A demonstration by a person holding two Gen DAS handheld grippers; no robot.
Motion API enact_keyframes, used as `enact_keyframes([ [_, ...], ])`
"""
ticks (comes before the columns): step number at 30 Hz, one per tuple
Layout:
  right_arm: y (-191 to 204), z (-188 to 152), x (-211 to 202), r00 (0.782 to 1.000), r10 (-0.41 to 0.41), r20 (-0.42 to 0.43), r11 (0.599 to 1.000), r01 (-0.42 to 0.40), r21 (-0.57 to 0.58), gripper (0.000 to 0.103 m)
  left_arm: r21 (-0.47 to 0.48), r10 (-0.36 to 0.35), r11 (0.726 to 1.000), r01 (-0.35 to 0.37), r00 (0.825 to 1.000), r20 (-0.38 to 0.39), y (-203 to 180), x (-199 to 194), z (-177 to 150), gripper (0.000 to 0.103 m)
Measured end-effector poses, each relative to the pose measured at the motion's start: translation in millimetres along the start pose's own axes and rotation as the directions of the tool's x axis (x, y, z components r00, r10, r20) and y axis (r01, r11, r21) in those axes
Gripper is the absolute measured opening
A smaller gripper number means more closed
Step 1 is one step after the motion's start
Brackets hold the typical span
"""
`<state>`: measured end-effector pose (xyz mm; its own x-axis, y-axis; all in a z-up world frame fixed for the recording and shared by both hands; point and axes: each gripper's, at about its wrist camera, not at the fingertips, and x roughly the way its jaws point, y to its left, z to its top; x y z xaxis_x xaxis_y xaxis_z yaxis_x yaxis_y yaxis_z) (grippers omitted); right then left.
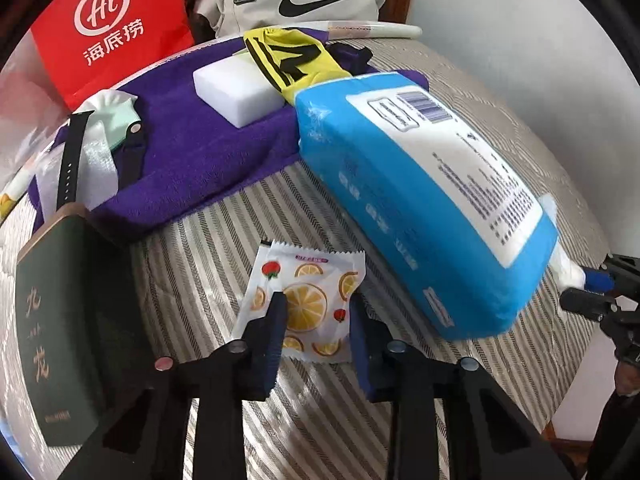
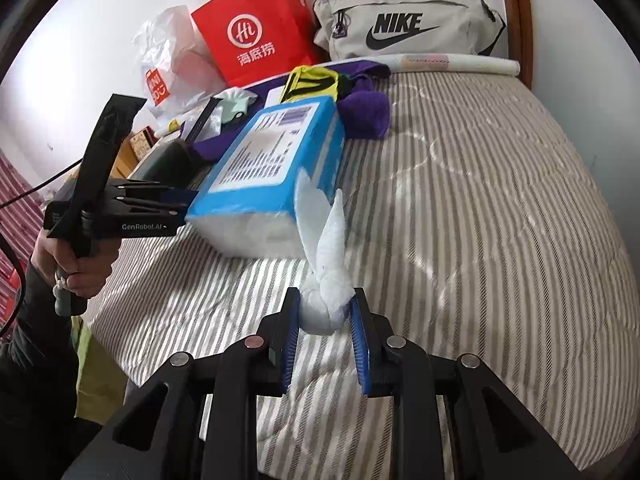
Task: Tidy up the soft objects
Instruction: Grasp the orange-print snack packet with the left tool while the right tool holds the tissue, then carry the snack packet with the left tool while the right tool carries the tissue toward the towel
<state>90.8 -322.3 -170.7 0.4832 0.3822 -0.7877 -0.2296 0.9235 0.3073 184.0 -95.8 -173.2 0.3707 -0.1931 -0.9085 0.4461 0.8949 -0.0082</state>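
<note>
My left gripper (image 1: 317,306) is open, its fingers on either side of a small white packet printed with orange slices (image 1: 305,300) lying on the striped bed. A blue tissue pack (image 1: 428,204) lies just right of it, its far end on a purple towel (image 1: 192,148). My right gripper (image 2: 326,312) is shut on the knotted end of the pack's white plastic wrapping (image 2: 325,304); the blue pack also shows in the right wrist view (image 2: 276,160). A white foam block (image 1: 236,88) and a yellow-black cloth (image 1: 292,56) rest on the towel.
A dark green box (image 1: 60,320) stands at the left, with a black watch strap (image 1: 72,160) and a mint-white cloth (image 1: 112,116) behind it. A red paper bag (image 2: 256,28), a beige Nike pouch (image 2: 404,24) and a white plastic bag (image 2: 172,56) line the wall.
</note>
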Motion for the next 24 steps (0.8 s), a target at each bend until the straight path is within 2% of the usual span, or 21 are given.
enact_keyframes([
  [2, 3, -5, 0, 1.000, -0.001, -0.007, 1.000, 0.001, 0.002, 0.025, 0.013, 0.002, 1.000, -0.002, 1.000, 0.009, -2, -3, -5, 0.024],
  [5, 7, -12, 1, 1.000, -0.006, -0.019, 1.000, 0.006, 0.004, 0.025, -0.023, -0.029, 0.999, 0.030, 0.999, 0.016, 1, -5, -7, 0.017],
  [9, 11, -19, 0, 1.000, -0.001, -0.026, 1.000, 0.002, 0.011, 0.025, -0.033, 0.000, 0.999, 0.001, 0.999, 0.035, 3, -12, -8, 0.010],
  [17, 34, -24, -2, 0.999, 0.028, -0.022, 0.999, -0.029, -0.015, 0.025, -0.069, -0.021, 0.997, 0.029, 0.993, 0.116, 5, -52, -19, 0.006],
  [24, 42, -27, 1, 0.999, 0.023, -0.030, 1.000, -0.023, -0.016, 0.025, -0.107, 0.010, 0.994, 0.004, 0.991, 0.136, 14, -70, -39, 0.004],
])
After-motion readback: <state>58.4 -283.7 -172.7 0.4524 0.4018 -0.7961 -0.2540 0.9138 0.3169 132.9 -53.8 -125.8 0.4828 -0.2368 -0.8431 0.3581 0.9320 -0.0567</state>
